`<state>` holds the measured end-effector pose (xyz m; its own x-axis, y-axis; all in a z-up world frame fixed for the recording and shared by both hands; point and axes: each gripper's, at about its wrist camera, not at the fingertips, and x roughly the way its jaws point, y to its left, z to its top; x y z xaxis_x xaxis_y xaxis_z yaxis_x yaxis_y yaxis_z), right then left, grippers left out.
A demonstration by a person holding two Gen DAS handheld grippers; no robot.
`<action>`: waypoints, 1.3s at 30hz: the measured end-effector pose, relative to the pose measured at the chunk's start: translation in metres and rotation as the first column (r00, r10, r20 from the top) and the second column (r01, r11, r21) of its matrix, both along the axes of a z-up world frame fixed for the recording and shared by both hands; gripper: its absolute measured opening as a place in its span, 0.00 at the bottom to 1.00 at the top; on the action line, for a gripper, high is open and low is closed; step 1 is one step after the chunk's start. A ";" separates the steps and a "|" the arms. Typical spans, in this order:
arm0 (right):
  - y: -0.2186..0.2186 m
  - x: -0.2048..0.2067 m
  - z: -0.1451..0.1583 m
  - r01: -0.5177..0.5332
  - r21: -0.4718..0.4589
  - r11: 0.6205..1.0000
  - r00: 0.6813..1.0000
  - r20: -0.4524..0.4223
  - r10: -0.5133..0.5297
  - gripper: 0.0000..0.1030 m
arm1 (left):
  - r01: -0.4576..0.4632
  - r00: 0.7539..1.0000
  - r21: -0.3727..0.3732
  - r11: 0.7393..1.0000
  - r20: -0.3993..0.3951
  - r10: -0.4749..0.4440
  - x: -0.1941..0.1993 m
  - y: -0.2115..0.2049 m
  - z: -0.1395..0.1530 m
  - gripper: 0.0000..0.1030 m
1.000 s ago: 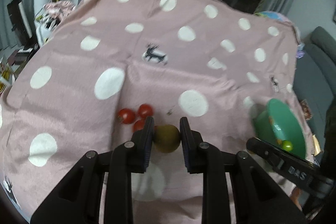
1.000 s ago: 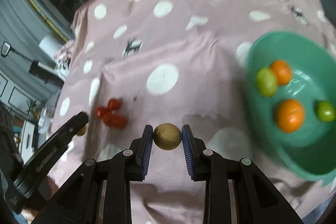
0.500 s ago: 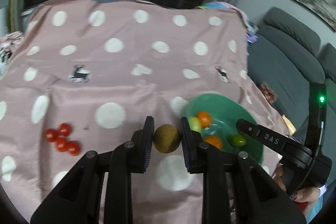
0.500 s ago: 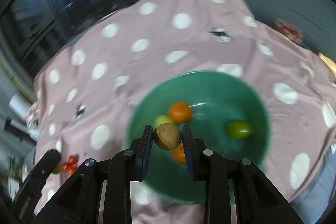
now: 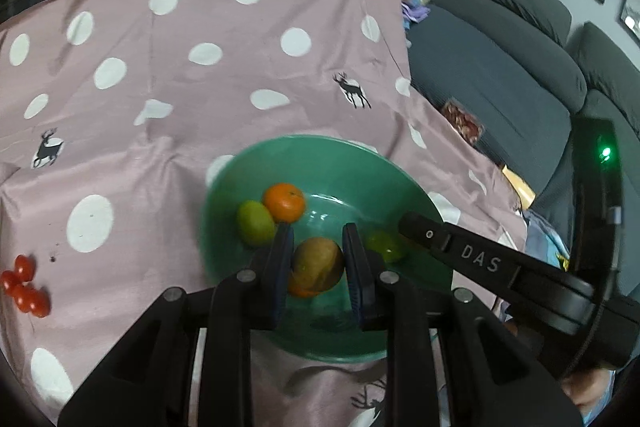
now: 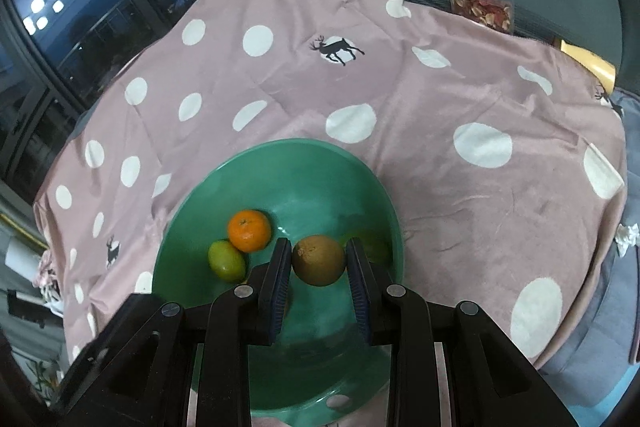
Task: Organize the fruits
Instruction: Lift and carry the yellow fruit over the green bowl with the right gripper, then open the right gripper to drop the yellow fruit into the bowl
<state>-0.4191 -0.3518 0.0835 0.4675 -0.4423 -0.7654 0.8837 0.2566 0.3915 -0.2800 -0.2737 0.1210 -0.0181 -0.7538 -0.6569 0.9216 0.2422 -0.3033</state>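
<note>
A green bowl sits on a pink polka-dot cloth and holds an orange, a green fruit, another green fruit and a second orange partly hidden. My left gripper is shut on a brown kiwi above the bowl. My right gripper is shut on another brown kiwi above the bowl. The right gripper also shows in the left wrist view at the bowl's right.
Several cherry tomatoes lie on the cloth at the left. A grey sofa stands to the right, past the cloth's edge. Dark windows run along the back.
Both grippers have moved right and closer, from beside the tomatoes to above the bowl, each still holding its kiwi.
</note>
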 end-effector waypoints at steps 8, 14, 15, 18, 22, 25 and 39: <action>-0.006 -0.002 -0.009 -0.003 0.033 0.999 1.000 -0.001 0.003 0.30 | 0.054 0.998 0.019 0.998 -0.021 -0.054 -0.014 -0.013 -0.011 0.24; -0.006 -0.002 -0.009 -0.011 0.031 0.999 1.000 -0.007 0.011 0.30 | 0.083 0.995 0.017 0.996 -0.050 -0.082 -0.018 -0.017 -0.016 0.24; -0.006 -0.002 -0.009 -0.013 0.035 0.999 1.000 -0.005 0.013 0.30 | 0.084 0.995 0.017 0.996 -0.053 -0.083 -0.019 -0.017 -0.016 0.24; -0.007 -0.002 -0.010 -0.013 0.039 0.999 1.000 -0.007 0.014 0.30 | 0.086 0.995 0.016 0.996 -0.056 -0.085 -0.018 -0.018 -0.017 0.24; -0.006 0.000 -0.009 -0.012 0.036 0.999 1.000 -0.018 0.013 0.30 | 0.089 0.994 0.019 0.996 -0.073 -0.087 -0.017 -0.018 -0.019 0.24; -0.005 0.001 -0.009 -0.015 0.040 0.999 1.000 -0.021 0.015 0.30 | 0.088 0.993 0.021 0.996 -0.084 -0.086 -0.016 -0.018 -0.022 0.24; -0.005 0.001 -0.006 0.002 0.022 1.000 1.000 -0.029 -0.002 0.34 | 0.050 0.995 -0.026 0.998 -0.086 -0.052 -0.007 0.000 -0.016 0.58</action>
<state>-0.4178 -0.3563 0.0777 0.4440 -0.4261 -0.7882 0.8953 0.2463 0.3712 -0.2871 -0.2735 0.1051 -0.1134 -0.7656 -0.6333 0.9026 0.1870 -0.3877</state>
